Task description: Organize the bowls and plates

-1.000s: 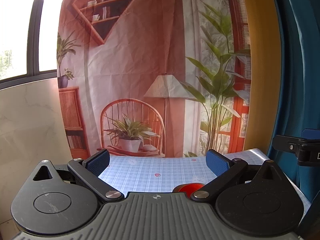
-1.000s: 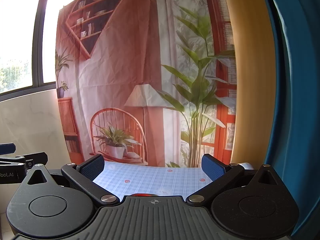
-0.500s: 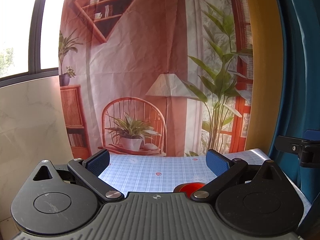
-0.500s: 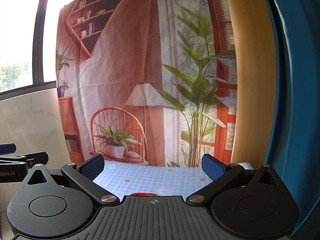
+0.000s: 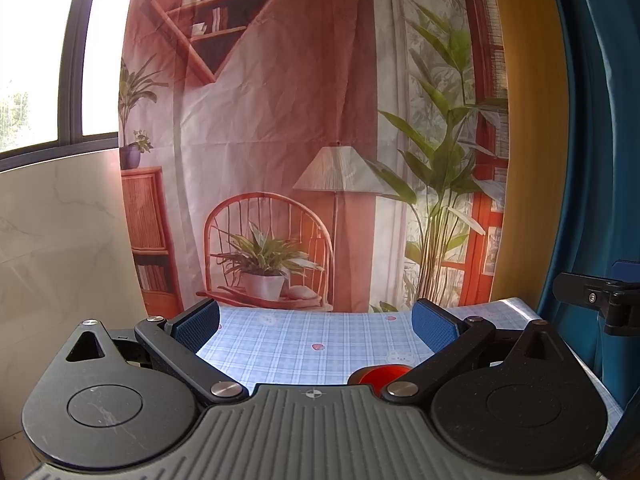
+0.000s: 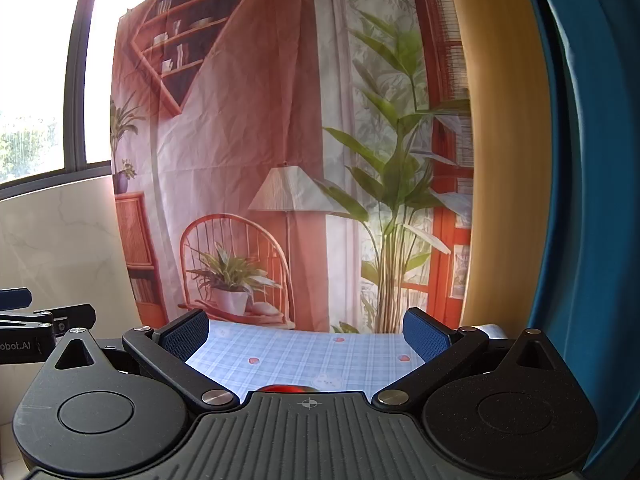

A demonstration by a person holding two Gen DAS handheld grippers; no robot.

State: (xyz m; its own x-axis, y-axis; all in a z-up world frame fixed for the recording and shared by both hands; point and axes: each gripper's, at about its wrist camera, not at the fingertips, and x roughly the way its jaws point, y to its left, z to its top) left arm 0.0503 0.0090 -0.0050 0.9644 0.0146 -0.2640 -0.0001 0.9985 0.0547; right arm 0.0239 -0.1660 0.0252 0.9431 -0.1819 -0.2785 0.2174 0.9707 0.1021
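Checked tabletop [image 5: 304,344] carries a red dish [image 5: 384,374], likely rigid and slick, best pinched at its rim; left tool [image 5: 316,322] and right tool [image 6: 306,330] both spread.

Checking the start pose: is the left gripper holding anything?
No, the left gripper is open, with only the checked tablecloth between its jaws.

A printed fabric backdrop [image 5: 288,152] hangs behind the worktop [image 5: 304,344], showing a wicker chair, a potted plant, a floor lamp, shelves and tall green leaves. Left of it a dark-framed window [image 5: 72,56] lets in bright daylight above a pale marble-look wall [image 5: 60,232]. Right of the backdrop come a yellow band [image 6: 504,160] and a blue curtain [image 6: 592,200]. A light blue checked cloth covers the worktop.
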